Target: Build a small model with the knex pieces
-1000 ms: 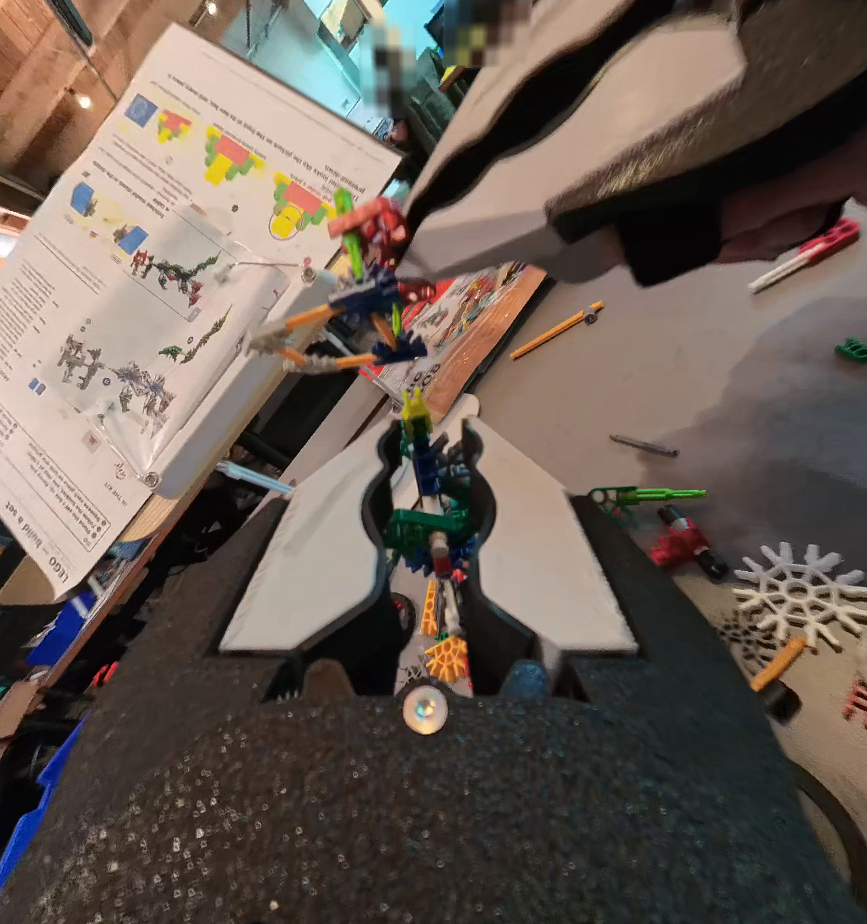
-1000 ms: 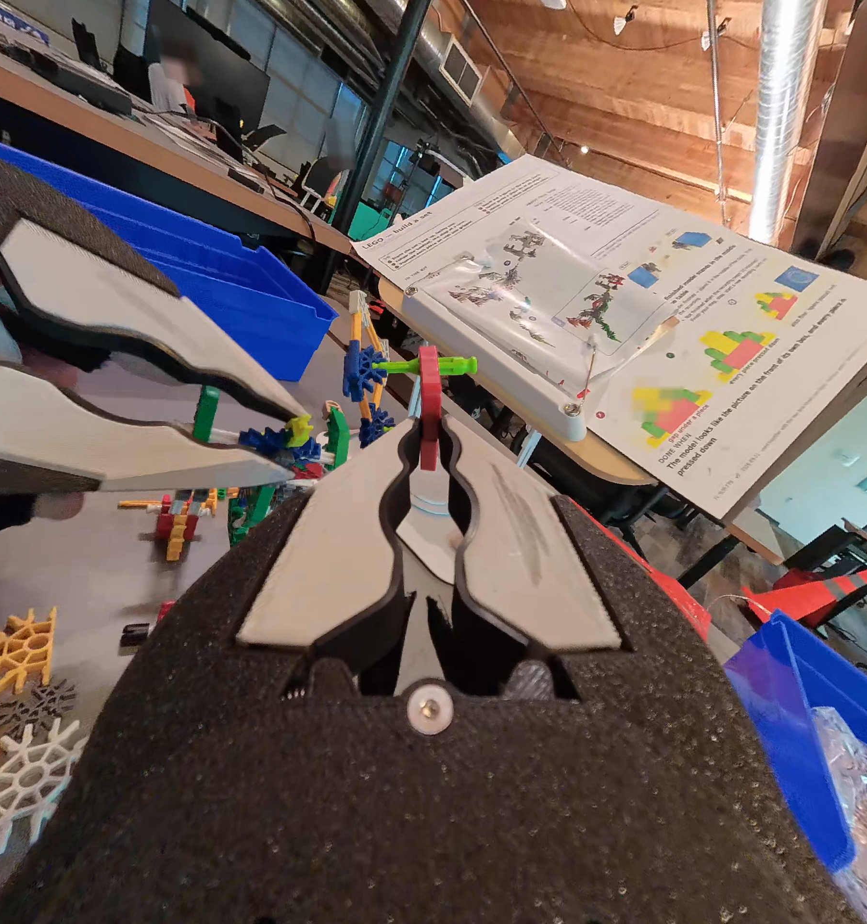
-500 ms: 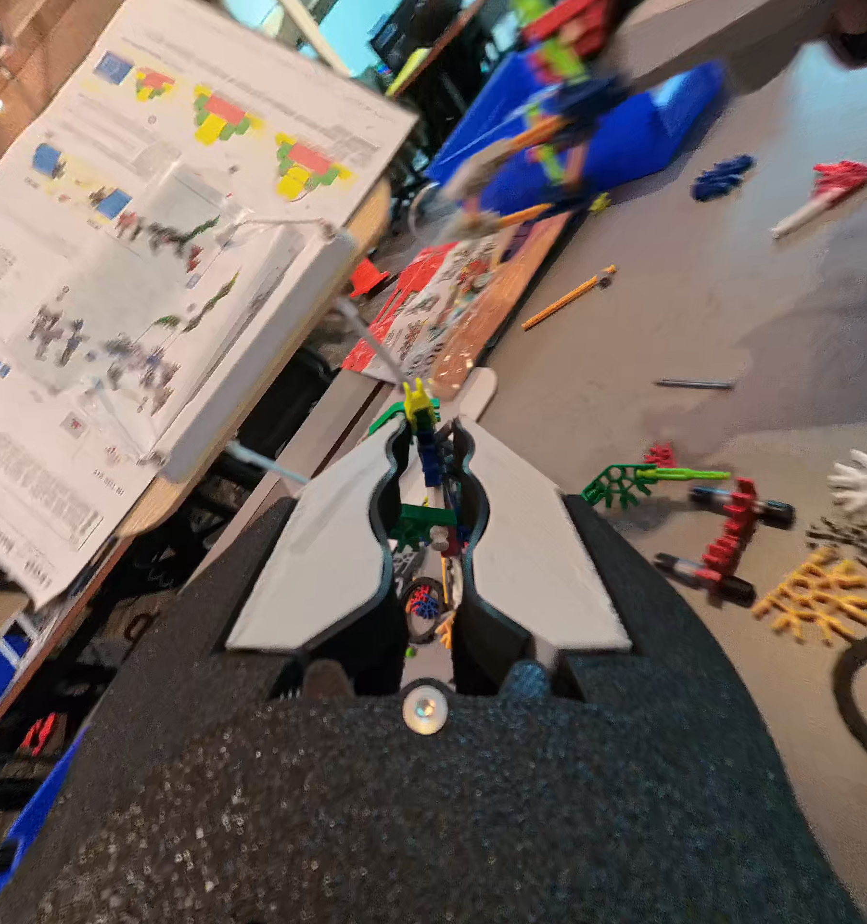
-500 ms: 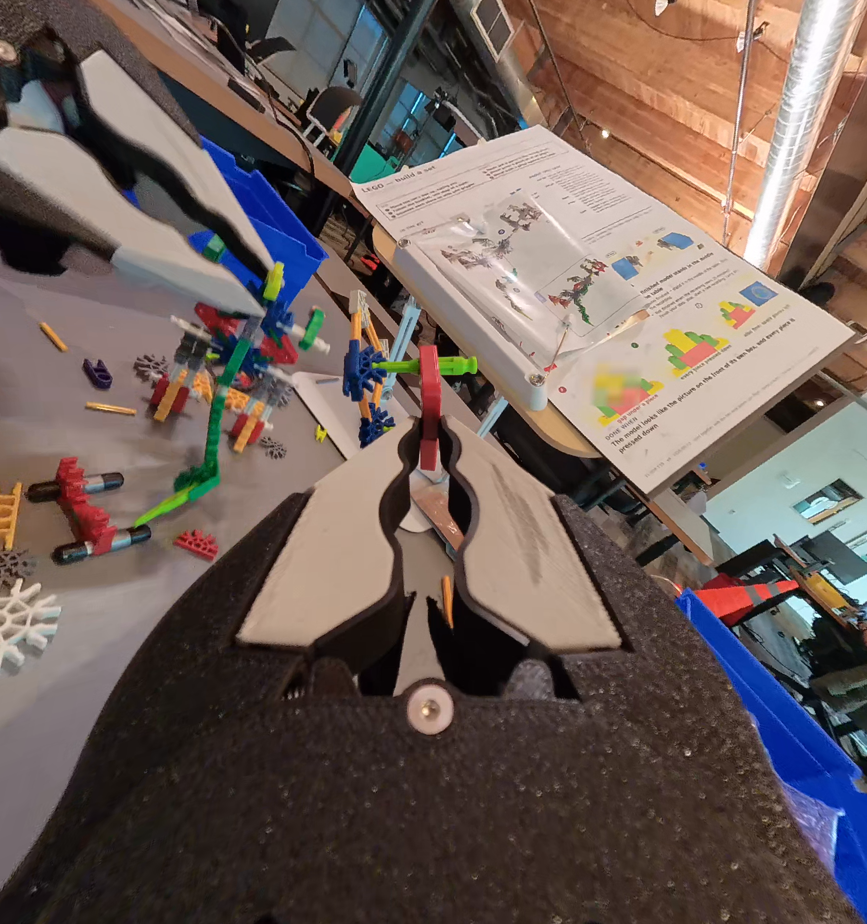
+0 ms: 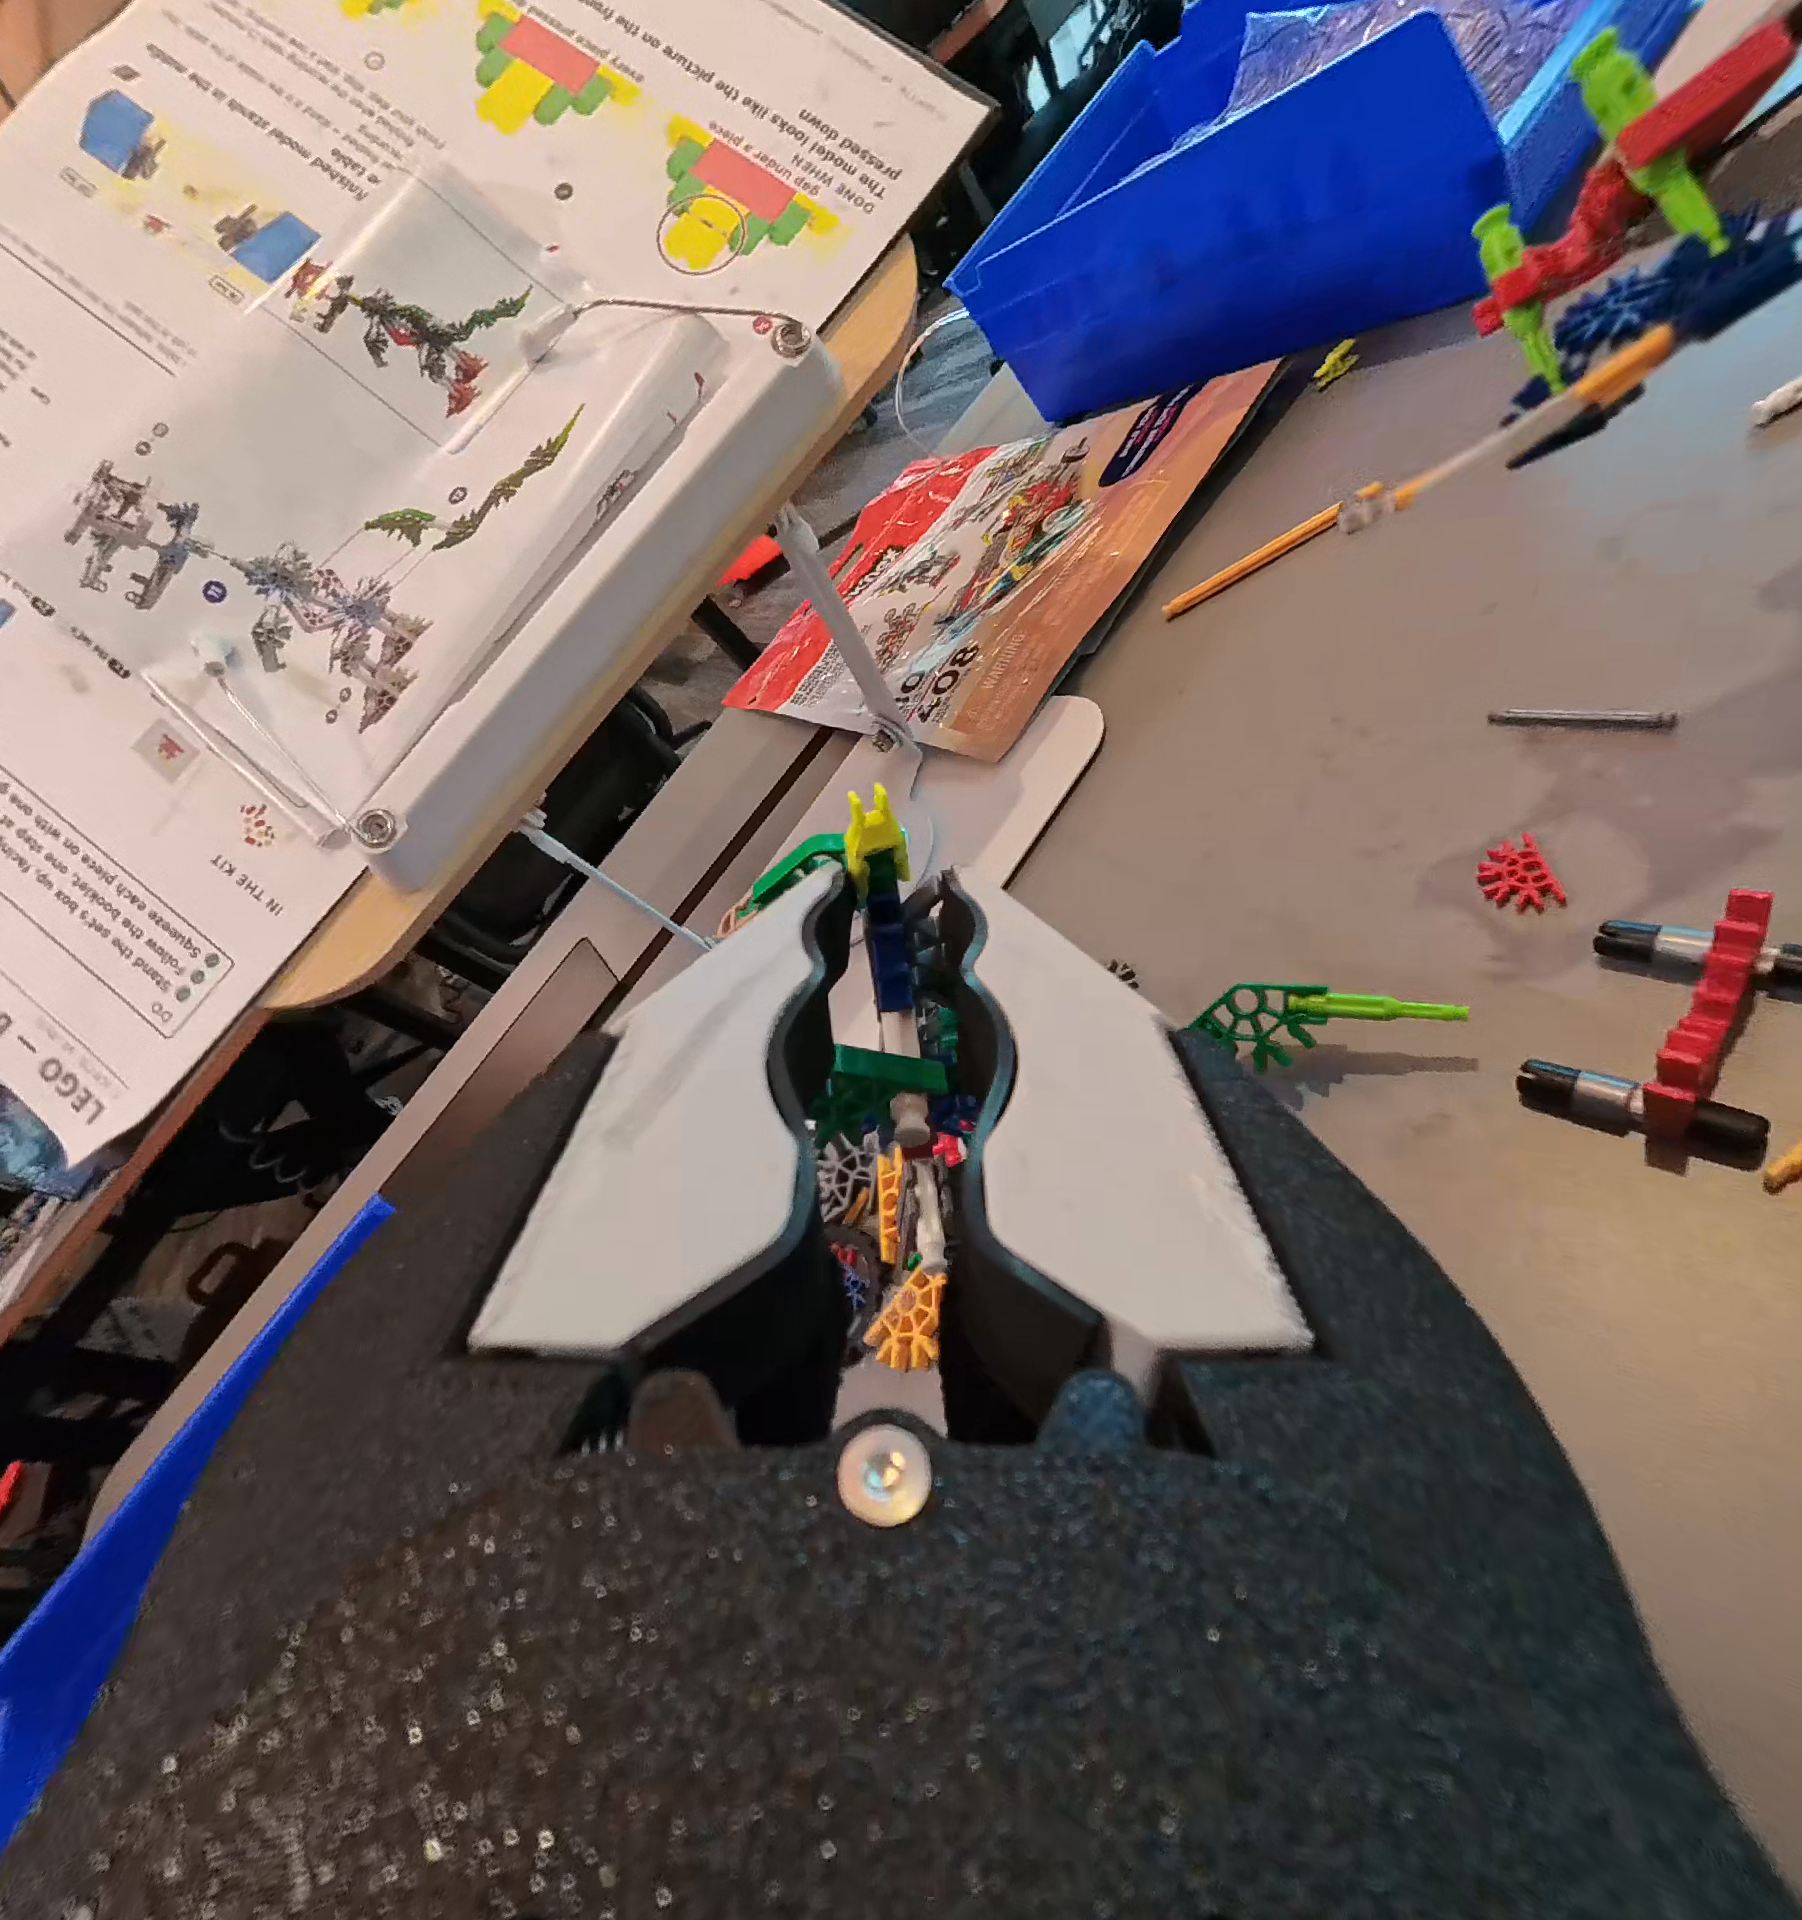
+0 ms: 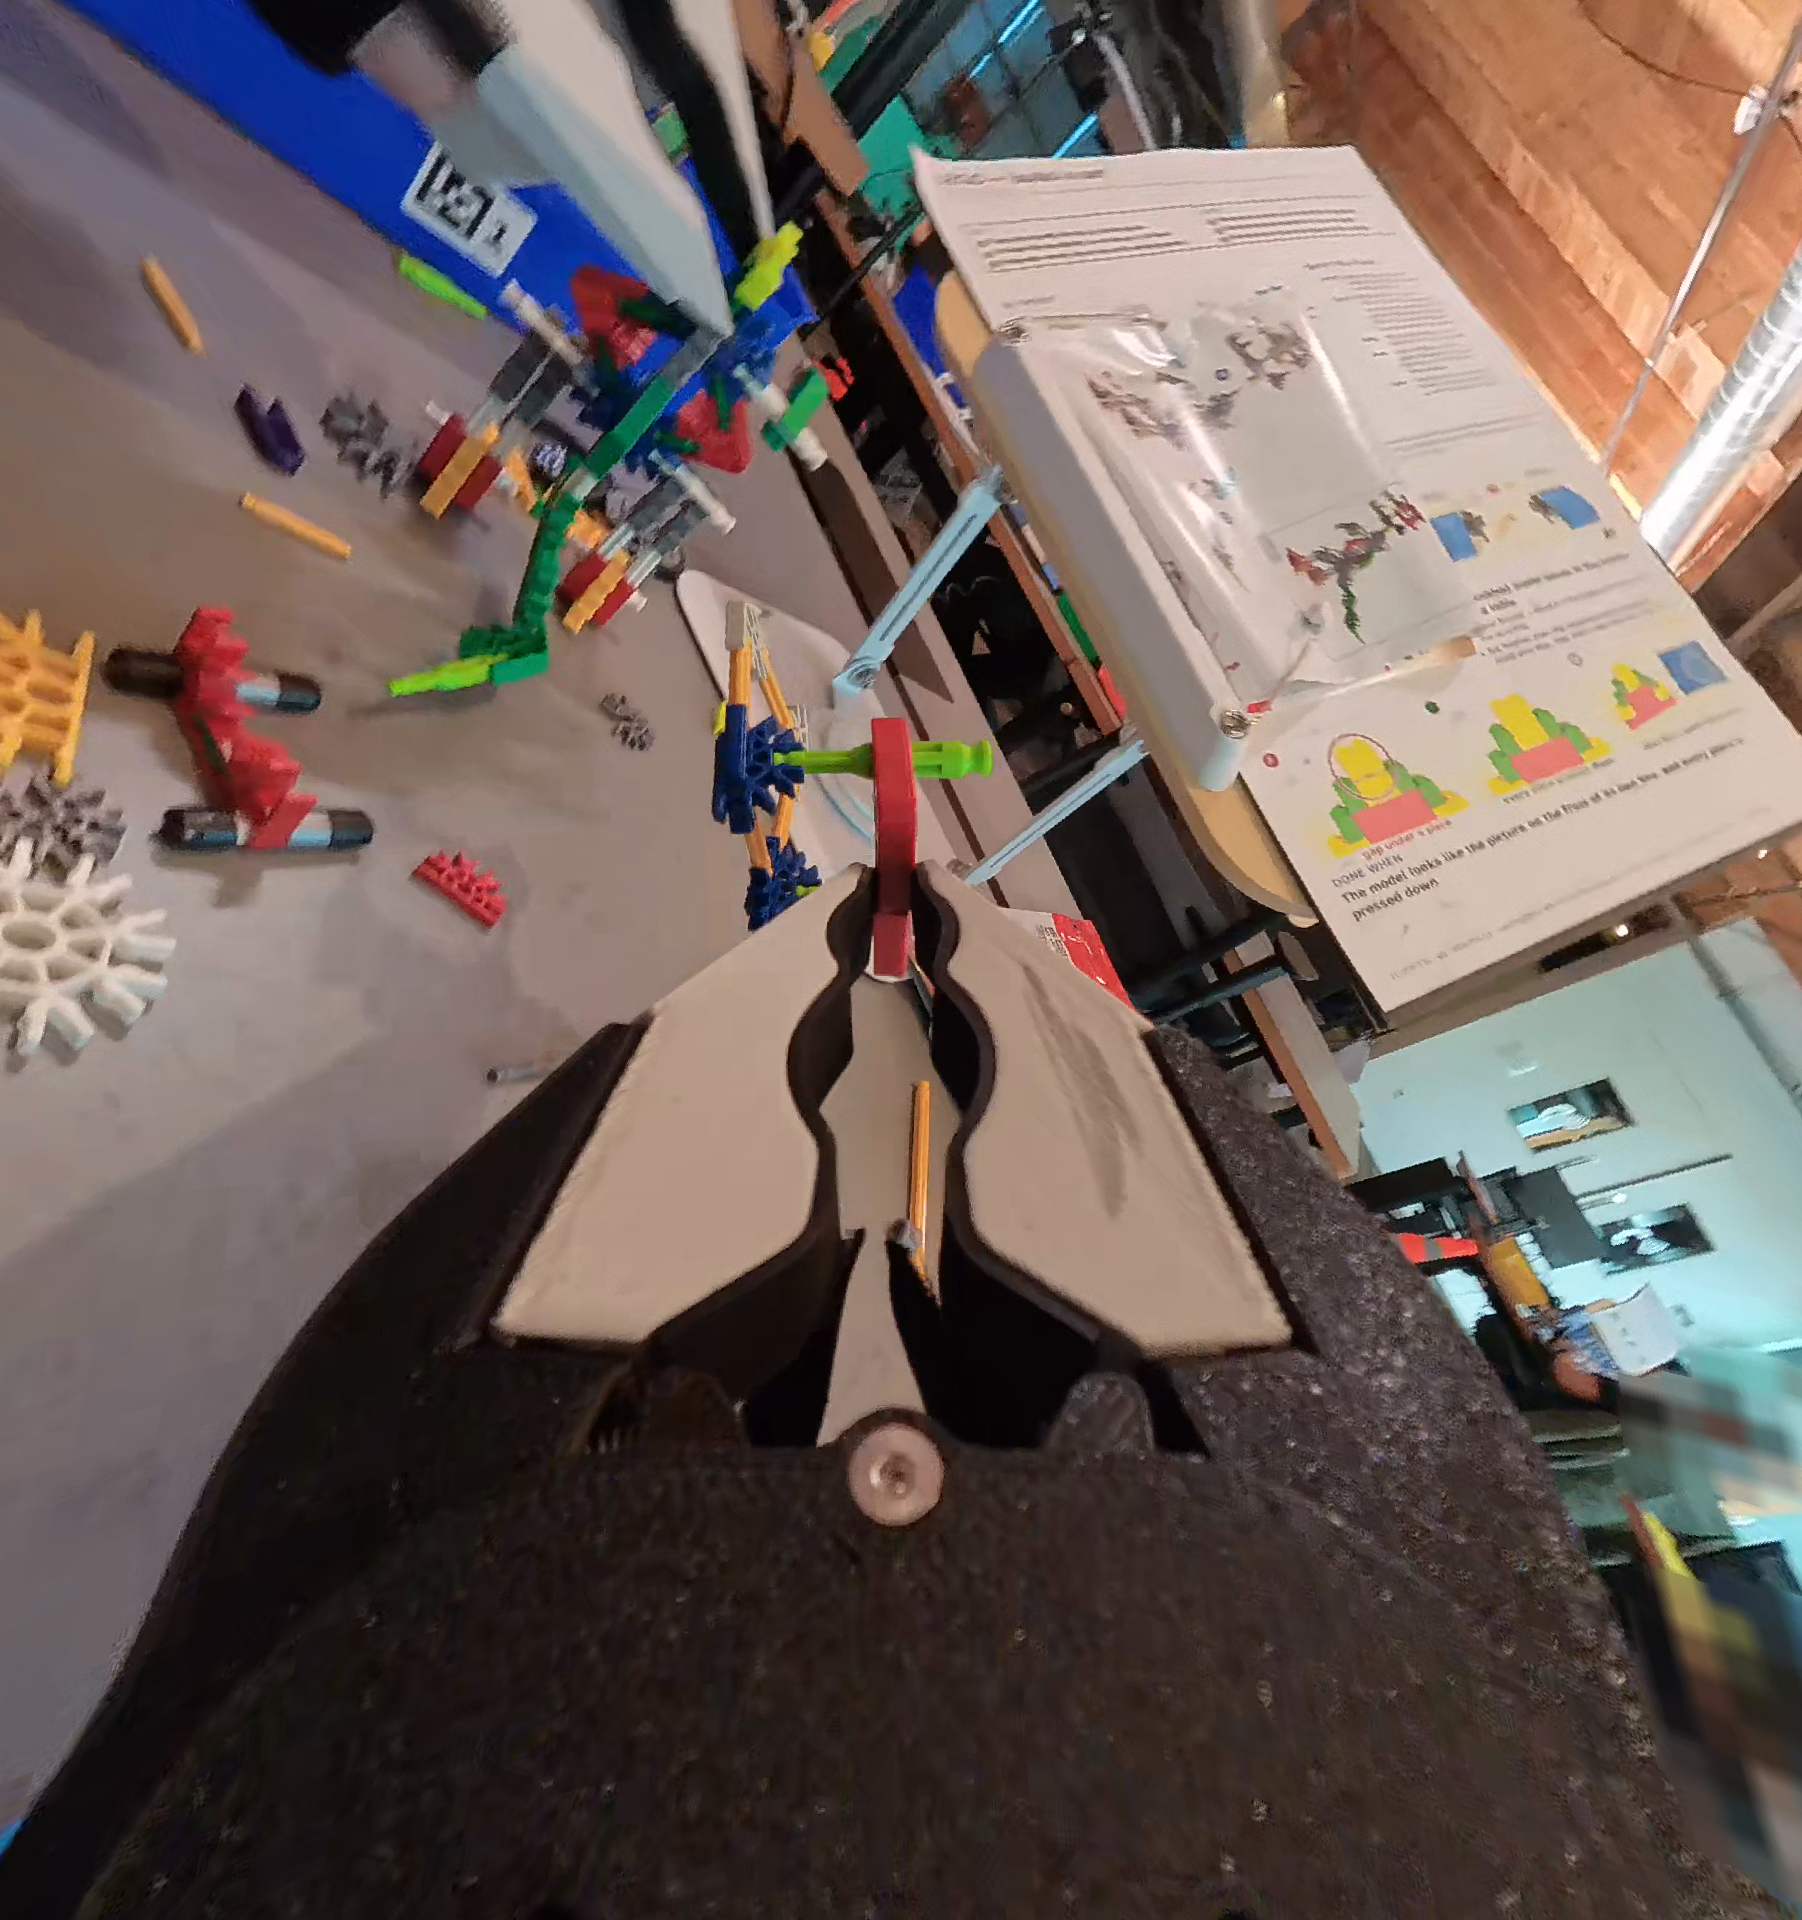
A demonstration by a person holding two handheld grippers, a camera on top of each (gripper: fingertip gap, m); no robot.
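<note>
Left hand-held gripper: closed on a multicoloured rod-and-connector model, held above the desk.
Right hand-held gripper: clamped on a red connector of a smaller blue-and-orange assembly.
Desk: loose pieces are scattered, a white snowflake connector among them.

The left tool has its two grey fingers drawn nearly together, tips almost meeting, clamped on a slim multicoloured toy assembly that runs back between them. The right tool has its fingers likewise pinched in, gripping a red connector piece that stands out ahead of its tips. Ahead and to its left, the left tool appears again, blurred, held above the bench.
</note>
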